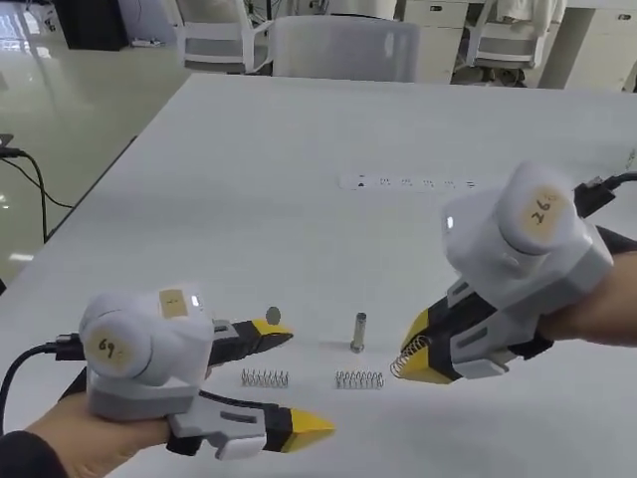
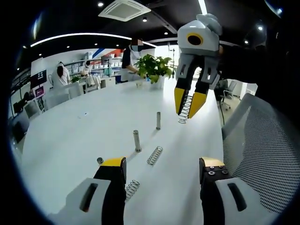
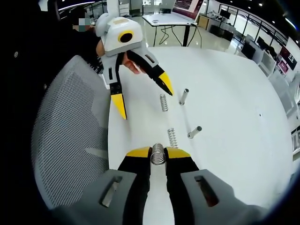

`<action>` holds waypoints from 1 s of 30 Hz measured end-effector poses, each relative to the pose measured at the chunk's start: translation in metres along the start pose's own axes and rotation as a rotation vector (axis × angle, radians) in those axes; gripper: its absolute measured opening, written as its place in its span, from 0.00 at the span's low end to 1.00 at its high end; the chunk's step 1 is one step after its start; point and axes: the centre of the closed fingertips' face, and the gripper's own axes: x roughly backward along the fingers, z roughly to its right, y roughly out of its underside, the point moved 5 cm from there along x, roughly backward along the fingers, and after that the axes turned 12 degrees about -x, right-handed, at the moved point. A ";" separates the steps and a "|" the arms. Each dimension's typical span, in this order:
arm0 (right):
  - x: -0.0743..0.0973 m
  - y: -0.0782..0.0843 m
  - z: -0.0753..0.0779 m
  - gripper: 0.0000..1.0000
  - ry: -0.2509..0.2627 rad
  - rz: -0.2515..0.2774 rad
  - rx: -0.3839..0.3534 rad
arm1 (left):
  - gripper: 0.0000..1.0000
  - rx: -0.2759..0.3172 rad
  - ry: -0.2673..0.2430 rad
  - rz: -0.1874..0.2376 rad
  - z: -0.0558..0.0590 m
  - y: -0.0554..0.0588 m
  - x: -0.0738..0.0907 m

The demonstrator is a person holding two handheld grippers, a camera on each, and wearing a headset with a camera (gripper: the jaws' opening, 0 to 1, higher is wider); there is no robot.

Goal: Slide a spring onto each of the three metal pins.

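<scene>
The right gripper [image 1: 410, 360] is pinched tight on a spring [image 1: 406, 357] near the desk's [image 1: 299, 149] front edge, just beside an upright pin [image 1: 358, 332]. The left gripper [image 1: 294, 378] gapes wide and holds nothing. A second spring [image 1: 265, 377] lies flat between its tips and a third spring [image 1: 359, 379] lies in front of the pin. A second pin [image 1: 274, 315] stands by the left gripper's far tip, and a third pin [image 2: 158, 120] stands close to the held spring.
</scene>
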 end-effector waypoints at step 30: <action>0.038 0.014 0.048 0.13 0.125 -0.029 -0.060 | 0.76 0.046 -0.109 0.006 -0.019 0.020 0.027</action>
